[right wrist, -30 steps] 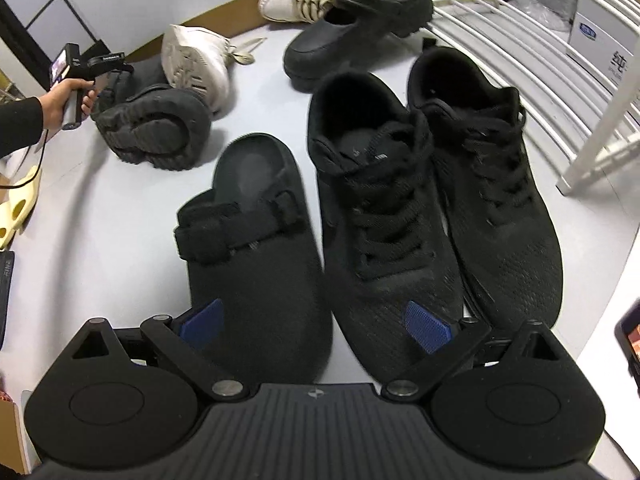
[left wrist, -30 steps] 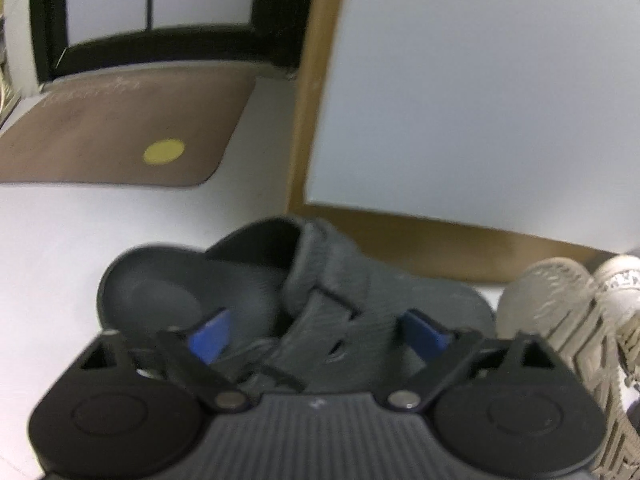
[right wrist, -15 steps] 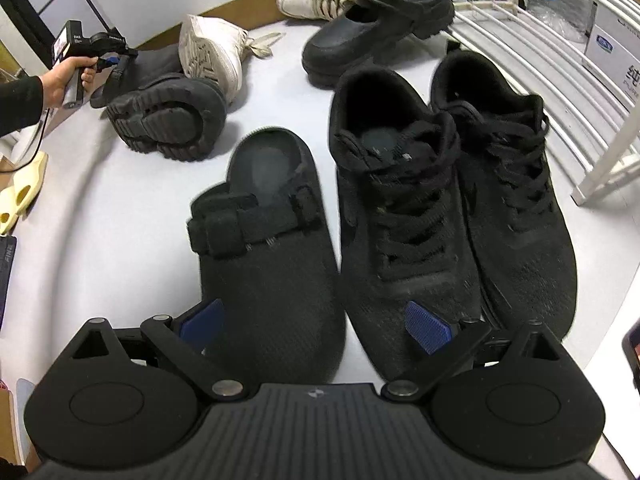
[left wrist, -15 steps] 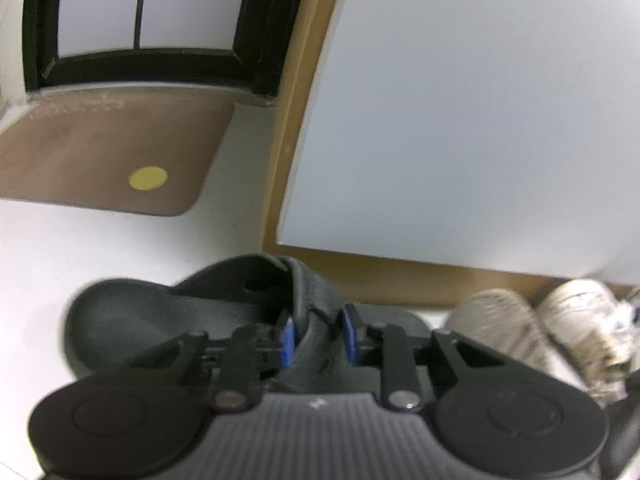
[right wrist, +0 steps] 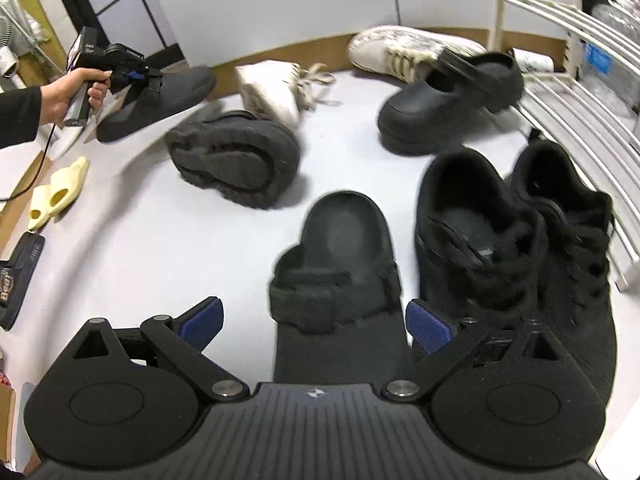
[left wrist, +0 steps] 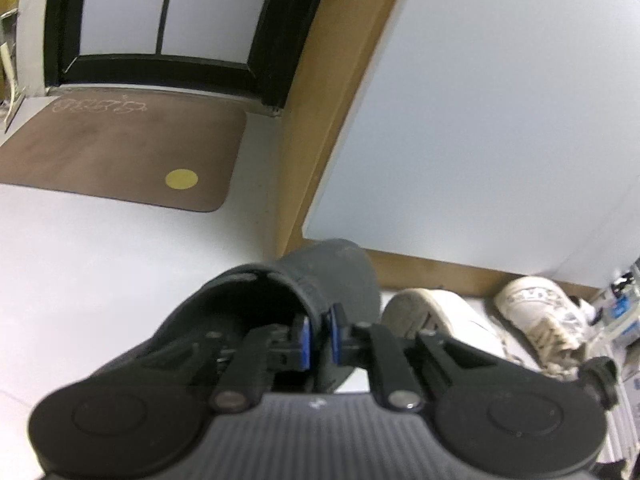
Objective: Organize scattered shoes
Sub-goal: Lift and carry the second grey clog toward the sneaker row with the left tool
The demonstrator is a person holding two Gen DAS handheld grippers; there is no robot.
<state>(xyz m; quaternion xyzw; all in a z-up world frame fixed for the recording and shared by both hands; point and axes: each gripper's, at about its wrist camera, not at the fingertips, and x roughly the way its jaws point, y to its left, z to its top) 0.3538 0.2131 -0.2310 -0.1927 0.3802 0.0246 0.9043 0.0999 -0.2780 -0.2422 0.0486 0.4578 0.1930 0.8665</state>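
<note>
One dark grey felt clog point(left wrist: 332, 280) is in the left gripper point(left wrist: 319, 340): blue pads nearly together, pinching the thin edge of its upper at the foot opening. The jaws have just been closing, and the wall of the upper sits between them. In the right wrist view the same clog point(right wrist: 160, 96) hangs off the white floor point(right wrist: 160, 240) at far left, toe pointing toward the overturned black chunky-soled shoe point(right wrist: 236, 160).

Handling, judged:
- Light, soft upper, stiffer sole. Felt gives good friction, so slip looks unlikely.
- Held by one edge, the clog will droop and swing, and the upper may fold at the pads. A hold over the strap or deeper into the opening would be steadier.

Right gripper point(right wrist: 316, 324): jaws wide apart, nothing held, hovering above the matching dark clog with strap point(right wrist: 340, 280), which lies flat just beside the pair of black lace-up mesh trainers point(right wrist: 516, 248) near the white wire shoe rack point(right wrist: 580, 92). That mate probably marks the drop spot.

Unsorted nearby: white sneaker point(right wrist: 272, 88), black platform clog point(right wrist: 452, 96).
</note>
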